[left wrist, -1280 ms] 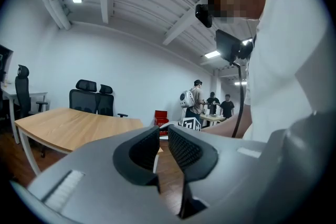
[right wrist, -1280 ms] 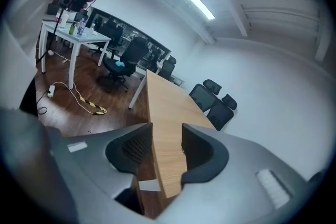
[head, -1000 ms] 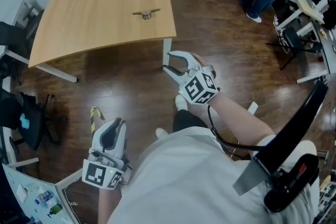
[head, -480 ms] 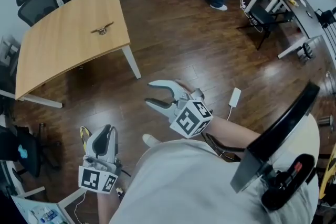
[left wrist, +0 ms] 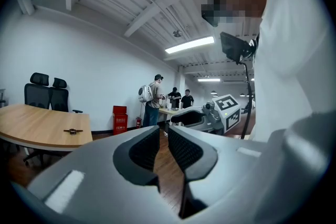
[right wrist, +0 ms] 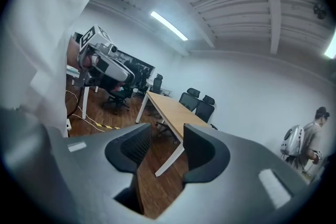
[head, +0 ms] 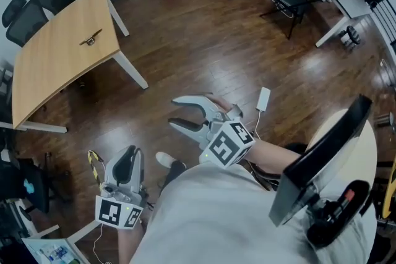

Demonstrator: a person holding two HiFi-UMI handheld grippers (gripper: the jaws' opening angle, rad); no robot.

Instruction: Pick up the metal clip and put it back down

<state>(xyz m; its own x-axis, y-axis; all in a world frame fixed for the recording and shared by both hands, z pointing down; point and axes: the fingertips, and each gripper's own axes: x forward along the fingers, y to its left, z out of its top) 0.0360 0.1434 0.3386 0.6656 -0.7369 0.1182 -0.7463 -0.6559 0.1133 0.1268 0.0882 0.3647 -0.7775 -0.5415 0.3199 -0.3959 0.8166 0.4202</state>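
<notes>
Table (head: 55,65) farther off than before; metal clip (head: 90,40) lies on it. My right gripper (head: 174,113) well clear of table, jaws apart, empty; left gripper (head: 130,154) pinched together, empty.

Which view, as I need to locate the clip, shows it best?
The head view: it looks down on the clip, lying on the table near its edge. The left gripper view shows it small and side-on. The right gripper view shows the table, but no clip can be made out there.
</notes>
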